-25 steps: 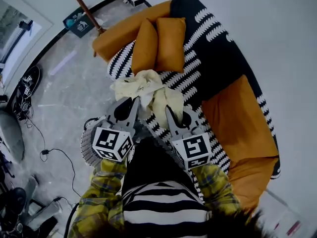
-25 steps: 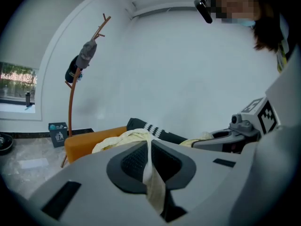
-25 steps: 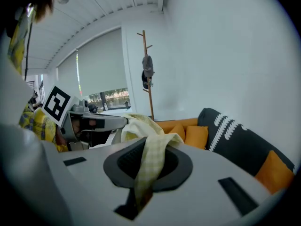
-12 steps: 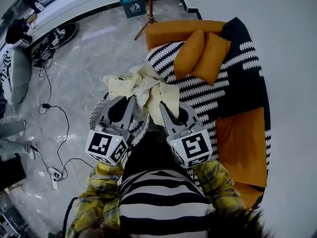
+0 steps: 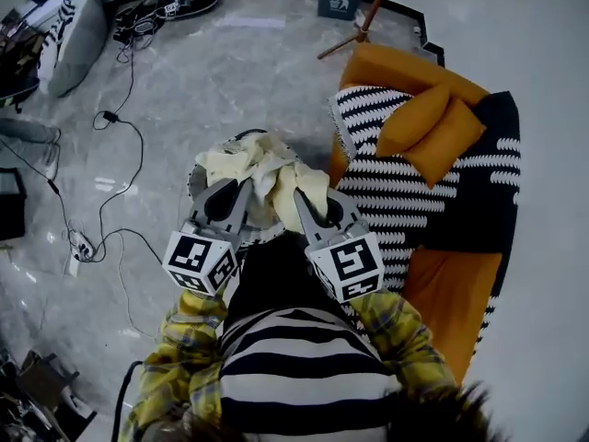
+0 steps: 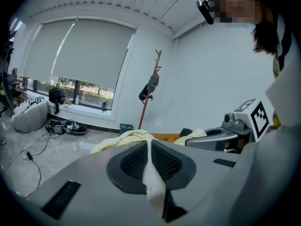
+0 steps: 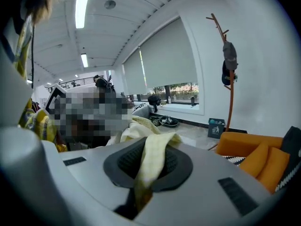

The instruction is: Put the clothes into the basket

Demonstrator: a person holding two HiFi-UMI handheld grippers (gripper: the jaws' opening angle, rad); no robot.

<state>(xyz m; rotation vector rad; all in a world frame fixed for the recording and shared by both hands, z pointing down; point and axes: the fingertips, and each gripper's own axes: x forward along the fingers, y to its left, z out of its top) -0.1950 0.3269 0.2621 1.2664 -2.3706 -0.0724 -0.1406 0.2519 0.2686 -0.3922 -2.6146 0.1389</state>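
A pale yellow garment (image 5: 267, 166) hangs bunched between my two grippers. My left gripper (image 5: 247, 185) is shut on one fold of it, seen as a cream strip pinched between the jaws (image 6: 151, 173). The right gripper (image 5: 300, 194) is shut on another fold, a yellow band that runs through its pads (image 7: 149, 160). Both grippers hold the garment over a round white basket (image 5: 196, 184) that stands on the floor beside the sofa. The garment and the grippers hide most of the basket.
To the right stands an orange sofa (image 5: 460, 284) with a black-and-white blanket (image 5: 386, 178) and two orange cushions (image 5: 433, 132). Cables (image 5: 120, 155) trail over the grey floor at the left. Shoes (image 5: 189, 0), a grey beanbag (image 5: 74, 26) and a coat stand (image 5: 368, 12) lie further off.
Both grippers have swung with the garment away from the sofa toward the left. The garment, which hung over the sofa's blanket, now hangs over the basket. Both stayed shut.
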